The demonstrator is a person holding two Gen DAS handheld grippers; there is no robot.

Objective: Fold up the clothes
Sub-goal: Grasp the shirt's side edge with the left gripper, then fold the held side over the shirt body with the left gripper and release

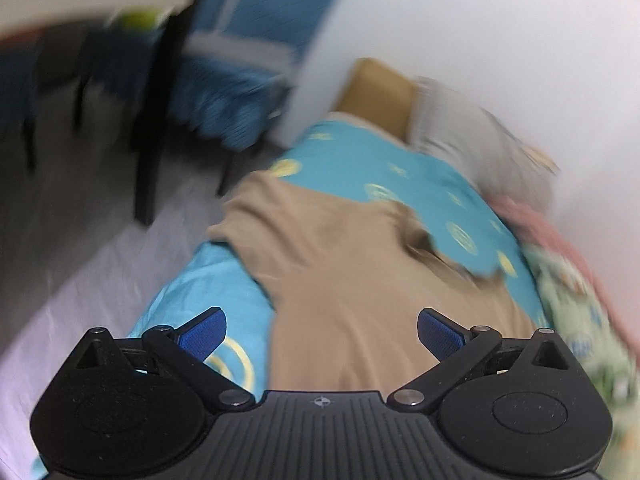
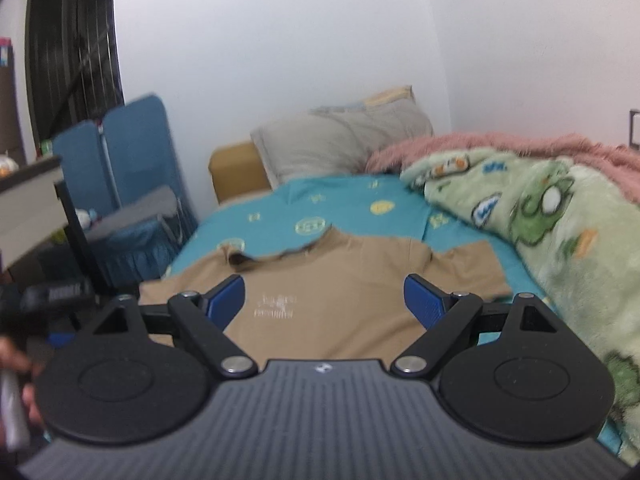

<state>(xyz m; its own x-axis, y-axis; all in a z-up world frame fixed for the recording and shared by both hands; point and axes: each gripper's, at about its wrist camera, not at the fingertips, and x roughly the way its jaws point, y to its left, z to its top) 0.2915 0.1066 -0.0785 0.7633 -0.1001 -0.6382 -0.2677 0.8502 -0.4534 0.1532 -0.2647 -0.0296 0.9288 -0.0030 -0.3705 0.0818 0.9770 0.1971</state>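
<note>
1. The left claw point(image 1: 322, 334) stands wide apart with nothing between its blue pads point(image 1: 204, 334); it hangs over the near part of the tan T-shirt point(image 1: 340, 280), with no sign that it touches the cloth.
2. The right claw point(image 2: 324, 304) is likewise spread wide and empty, its blue pads point(image 2: 424, 300) framing the small pale print on the shirt's chest point(image 2: 276, 306).
3. The tan T-shirt point(image 2: 320, 280) lies spread flat, front up, on the bed point(image 2: 280, 208), across the near half of the teal sheet with yellow motifs.
4. Its collar points toward the head of the bed. In the right wrist view one short sleeve reaches toward the bed's left edge and the other lies flat toward the green blanket point(image 2: 540, 232).
5. In the left wrist view the left sleeve reaches about to the bed's left edge, above the grey floor point(image 1: 80, 260); this view is blurred.
6. The green cartoon-print blanket is bunched along the bed's right side, with a pink fluffy blanket point(image 2: 500, 148) behind it against the wall.
7. A grey pillow point(image 2: 340, 144) rests at the head of the bed, leaning on the tan headboard point(image 2: 236, 168).
8. Beside the bed's left edge stands a blue folding chair point(image 2: 132, 152), and a desk point(image 2: 28, 200) with dark legs is nearer the left of the picture.
9. Part of a hand point(image 2: 16, 364) shows at the lower left edge of the right wrist view.
</note>
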